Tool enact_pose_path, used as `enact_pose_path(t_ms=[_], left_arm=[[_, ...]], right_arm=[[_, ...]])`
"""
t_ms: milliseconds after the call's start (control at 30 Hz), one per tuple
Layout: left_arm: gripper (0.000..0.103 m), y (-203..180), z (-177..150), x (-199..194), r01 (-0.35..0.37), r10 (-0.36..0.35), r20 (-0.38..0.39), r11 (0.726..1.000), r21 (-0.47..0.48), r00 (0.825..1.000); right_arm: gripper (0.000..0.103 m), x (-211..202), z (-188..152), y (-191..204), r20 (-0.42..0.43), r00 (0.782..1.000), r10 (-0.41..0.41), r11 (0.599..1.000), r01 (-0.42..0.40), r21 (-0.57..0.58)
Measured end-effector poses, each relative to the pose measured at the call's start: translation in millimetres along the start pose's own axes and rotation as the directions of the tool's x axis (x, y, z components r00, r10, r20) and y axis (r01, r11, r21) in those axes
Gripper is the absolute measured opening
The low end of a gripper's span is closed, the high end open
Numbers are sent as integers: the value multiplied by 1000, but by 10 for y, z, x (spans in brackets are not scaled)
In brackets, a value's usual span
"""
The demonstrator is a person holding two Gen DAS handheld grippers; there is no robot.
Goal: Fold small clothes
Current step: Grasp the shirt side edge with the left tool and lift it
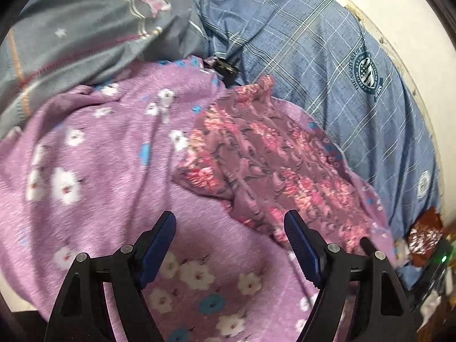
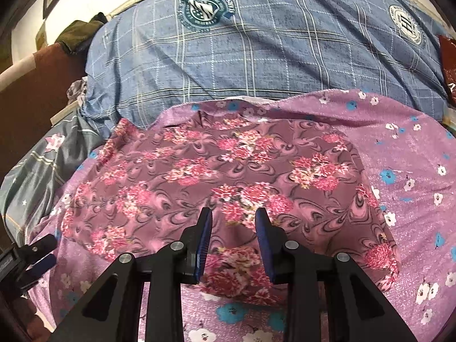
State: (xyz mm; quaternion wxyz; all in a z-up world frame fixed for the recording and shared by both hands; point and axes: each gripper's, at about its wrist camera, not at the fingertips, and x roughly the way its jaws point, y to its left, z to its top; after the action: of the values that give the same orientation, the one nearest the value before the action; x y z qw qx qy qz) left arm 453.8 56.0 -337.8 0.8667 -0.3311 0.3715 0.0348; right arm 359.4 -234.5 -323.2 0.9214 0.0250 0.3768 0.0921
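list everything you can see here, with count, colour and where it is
floral garment: one, maroon with pink flowers, spread on the lilac sheet, in front of both grippers
lilac sheet: one, purple with white and blue flowers, under the garment
checked blanket: one, blue with white lines and round badges, behind the sheet
grey bedding: one, grey with pink flowers and stars, left of the sheet
left gripper: black, blue pads, open over the sheet, nothing between the jaws
right gripper: black, blue pads, open, over the garment's near edge

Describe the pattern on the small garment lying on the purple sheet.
Mauve fabric garment with swirls and pink flower clusters; right wrist view shows it best.
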Motion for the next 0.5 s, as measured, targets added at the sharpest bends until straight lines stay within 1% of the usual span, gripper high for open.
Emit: enact_pose_path(t_ms=[133,200,267,300,333,367,433,500], left_arm=[[77,24,167,192,3,-3,15,1000,-31,1000],[77,3,213,334,36,-36,-9,999,-38,999],[76,-9,286,512,48,-49,-44,998,-29,998],[70,20,336,576,47,-49,-45,998,-43,998],[58,59,388,628,50,-53,-41,997,-61,998],[51,140,471,677,53,-56,-36,995,-86,998],[22,239,553,723,48,-52,-35,993,-109,998],[18,344,598,775,60,-67,-47,990,-131,997]], right_arm=[[33,-17,-7,22,6,1000,5,1000,-5,-21],[33,-32,-2,7,11,1000,6,1000,-6,-21],[33,-33,1,-16,11,1000,3,1000,-3,-19],[33,-31,2,-32,10,1000,1,1000,-1,-16],[33,-31,4,-49,8,1000,1,1000,-1,-13],[33,-35,6,-64,8,1000,0,1000,1,-11],[33,-51,6,-89,13,1000,-5,1000,5,-8],[33,-60,10,-112,14,1000,-4,1000,4,-4]])
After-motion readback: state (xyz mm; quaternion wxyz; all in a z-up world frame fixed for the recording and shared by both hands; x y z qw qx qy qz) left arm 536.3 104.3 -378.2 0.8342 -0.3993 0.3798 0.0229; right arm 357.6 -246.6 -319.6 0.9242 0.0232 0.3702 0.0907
